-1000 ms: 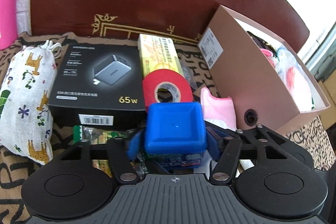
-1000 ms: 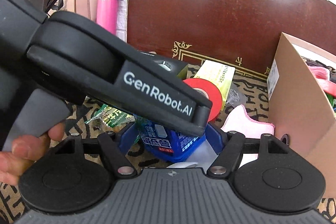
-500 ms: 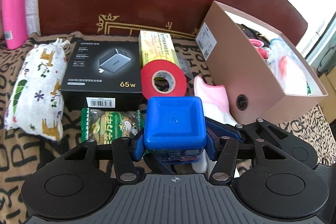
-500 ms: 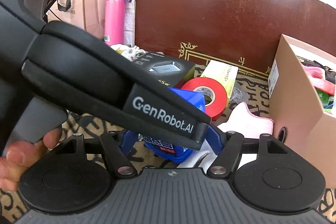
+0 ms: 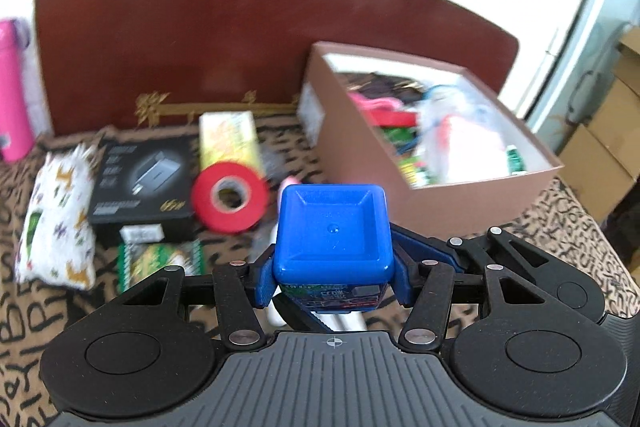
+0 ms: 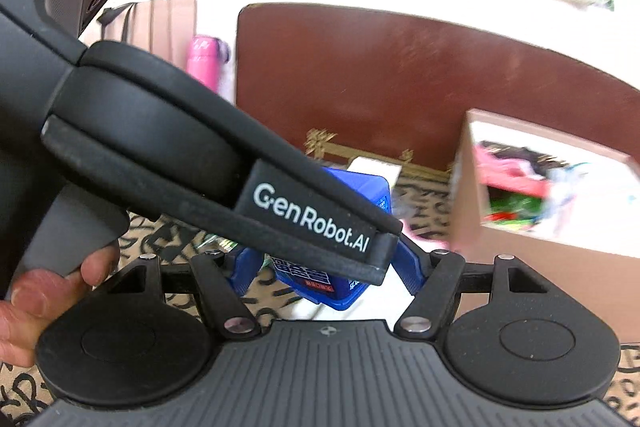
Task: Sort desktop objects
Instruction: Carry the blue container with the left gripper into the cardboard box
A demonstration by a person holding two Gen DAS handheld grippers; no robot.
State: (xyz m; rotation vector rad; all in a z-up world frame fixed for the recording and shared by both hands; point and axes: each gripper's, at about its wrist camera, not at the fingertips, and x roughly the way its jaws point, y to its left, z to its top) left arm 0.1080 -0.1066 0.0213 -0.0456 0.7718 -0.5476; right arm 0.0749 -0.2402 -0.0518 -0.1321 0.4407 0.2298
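Note:
A blue square-capped container (image 5: 332, 227) is lifted above the patterned cloth, and my left gripper (image 5: 332, 279) is shut on its sides just under the cap. In the right wrist view the left gripper's black body (image 6: 280, 195) crosses the picture, with the container (image 6: 320, 283) hanging below it. My right gripper (image 6: 324, 267) stands around the container's lower part. Cloth shows between its left finger (image 6: 240, 267) and the container, so it is open. The brown cardboard box (image 5: 360, 155), full of mixed items, stands to the right.
On the cloth lie a red tape roll (image 5: 230, 195), a black charger box (image 5: 140, 179), a yellow carton (image 5: 228, 139), a printed drawstring bag (image 5: 56, 211) and a green snack packet (image 5: 160, 255). A pink bottle (image 5: 12, 99) and a dark wooden board (image 5: 240, 27) stand behind. A hand (image 6: 36, 307) holds the left gripper.
The left fingers closed onto the blue container. Both grippers then rose with it, so the desk items look smaller and the box's inside has come into view.

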